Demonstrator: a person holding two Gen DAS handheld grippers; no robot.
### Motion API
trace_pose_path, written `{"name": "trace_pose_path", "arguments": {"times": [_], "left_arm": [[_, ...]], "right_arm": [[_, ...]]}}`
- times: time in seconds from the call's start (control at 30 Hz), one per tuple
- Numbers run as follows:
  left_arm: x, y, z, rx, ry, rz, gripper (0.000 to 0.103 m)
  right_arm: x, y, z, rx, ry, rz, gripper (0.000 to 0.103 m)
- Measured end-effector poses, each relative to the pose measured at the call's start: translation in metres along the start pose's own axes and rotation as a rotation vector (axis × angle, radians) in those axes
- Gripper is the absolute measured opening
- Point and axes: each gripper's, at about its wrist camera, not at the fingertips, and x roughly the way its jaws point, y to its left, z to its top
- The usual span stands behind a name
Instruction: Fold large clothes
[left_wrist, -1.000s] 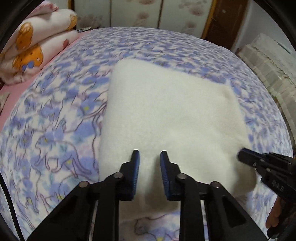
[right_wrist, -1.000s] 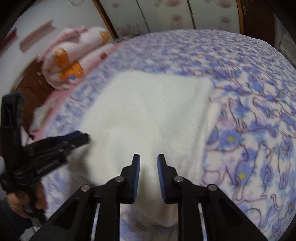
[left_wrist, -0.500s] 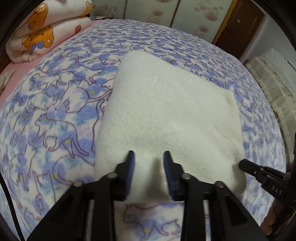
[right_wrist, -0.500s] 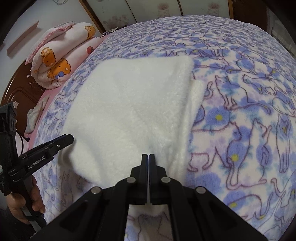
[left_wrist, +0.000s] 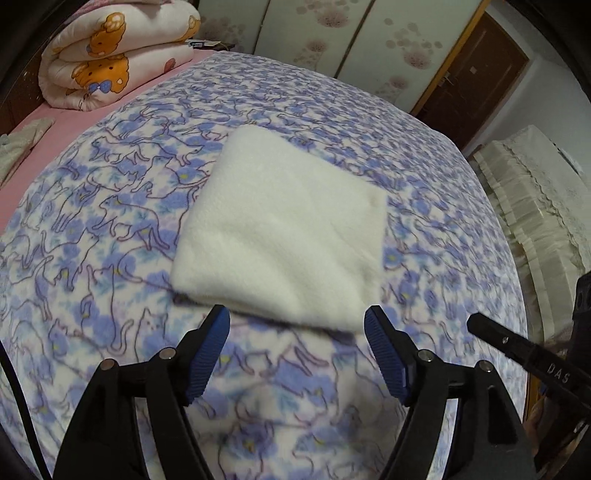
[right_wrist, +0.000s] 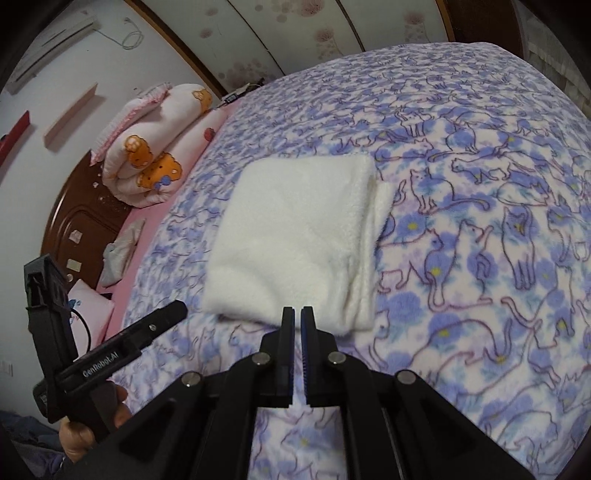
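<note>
A white fleece garment (left_wrist: 284, 229) lies folded into a thick rectangle on the bed's blue cat-print blanket (left_wrist: 110, 221). It also shows in the right wrist view (right_wrist: 295, 240). My left gripper (left_wrist: 297, 321) is wide open and empty, just in front of the garment's near edge and above the blanket. My right gripper (right_wrist: 297, 314) has its jaws nearly closed with nothing between them, at the garment's near edge. The right gripper's finger shows at the right of the left wrist view (left_wrist: 517, 347), and the left gripper shows at the left of the right wrist view (right_wrist: 122, 347).
A rolled pink bear-print quilt (left_wrist: 110, 55) lies at the head of the bed beside the wooden headboard (right_wrist: 74, 221). A cream covered piece of furniture (left_wrist: 535, 206) stands to the right of the bed. Wardrobe doors (left_wrist: 332, 33) and a brown door (left_wrist: 476, 66) stand beyond.
Both grippers have pulled back off the garment toward its near edge. The left jaws opened wide. The right jaws closed about half a second ago and stay nearly closed.
</note>
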Motion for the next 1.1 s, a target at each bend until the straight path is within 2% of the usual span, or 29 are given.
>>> {"name": "trace_pose_path", "arguments": {"times": [0.13, 0.2, 0.27, 0.3, 0.53, 0.63, 0.73, 0.87, 0.97, 1.1], "left_arm": [[-0.021, -0.025, -0.027, 0.043, 0.019, 0.002, 0.075], [-0.027, -0.037, -0.043, 0.063, 0.035, 0.010, 0.075], [-0.030, -0.049, -0.056, 0.085, 0.047, 0.008, 0.075], [-0.030, -0.053, -0.062, 0.095, 0.051, 0.011, 0.075], [-0.027, -0.078, -0.104, 0.106, 0.061, 0.007, 0.075], [-0.025, -0.085, -0.115, 0.104, 0.034, 0.015, 0.075], [-0.017, -0.091, -0.127, 0.095, 0.054, 0.037, 0.076], [-0.010, -0.097, -0.148, 0.082, 0.065, 0.008, 0.076], [-0.015, -0.106, -0.168, 0.108, 0.042, 0.009, 0.076], [-0.041, -0.114, -0.197, 0.116, 0.001, 0.027, 0.076]], "right_arm": [[-0.038, 0.001, -0.019, -0.013, -0.014, 0.009, 0.005], [-0.053, -0.002, -0.030, -0.010, -0.023, -0.006, 0.012], [-0.064, -0.008, -0.041, 0.002, -0.024, -0.023, 0.024], [-0.068, -0.013, -0.048, 0.014, -0.023, -0.027, 0.025], [-0.077, -0.043, -0.092, 0.098, 0.003, -0.032, 0.026], [-0.076, -0.047, -0.107, 0.070, -0.001, -0.073, 0.026], [-0.071, -0.051, -0.122, 0.037, 0.001, -0.110, 0.026], [-0.072, -0.061, -0.143, 0.013, -0.010, -0.122, 0.028], [-0.081, -0.068, -0.163, 0.014, -0.041, -0.130, 0.031], [-0.104, -0.070, -0.192, 0.024, -0.083, -0.111, 0.031]]}}
